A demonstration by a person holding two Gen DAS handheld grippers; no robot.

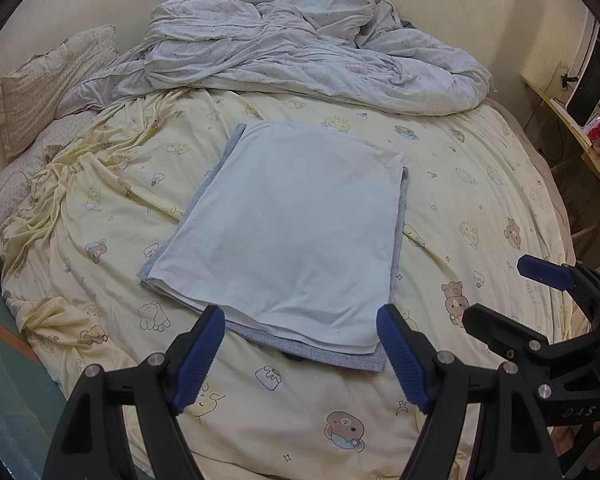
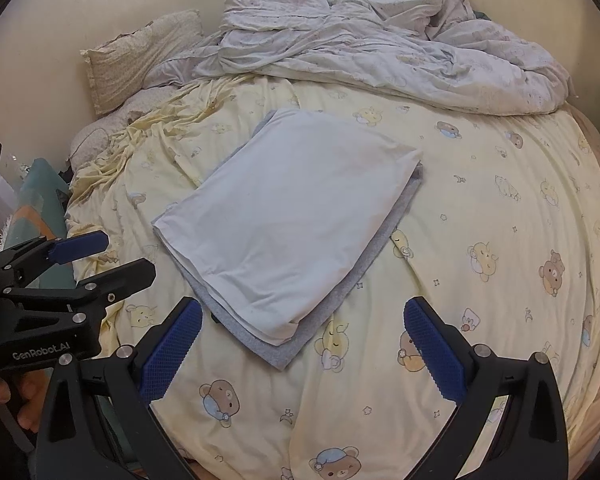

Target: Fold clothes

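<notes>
Left wrist view shows a folded white cotton garment (image 1: 284, 224) lying on a folded grey one (image 1: 300, 350), mid-bed on the yellow bear-print sheet (image 1: 480, 200). Both the left tongs (image 1: 300, 356) and the right tongs (image 2: 302, 354) hover spread wide, empty, near the stack's front edge.

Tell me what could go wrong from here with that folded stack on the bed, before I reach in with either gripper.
1. The white garment lies loose on the grey garment; pinching one near corner could drag the top layer and undo its fold.
2. The left gripper and right gripper hover open and close together, so reaching in together risks a clash.
3. The wrinkled yellow sheet could get pinched too.
</notes>
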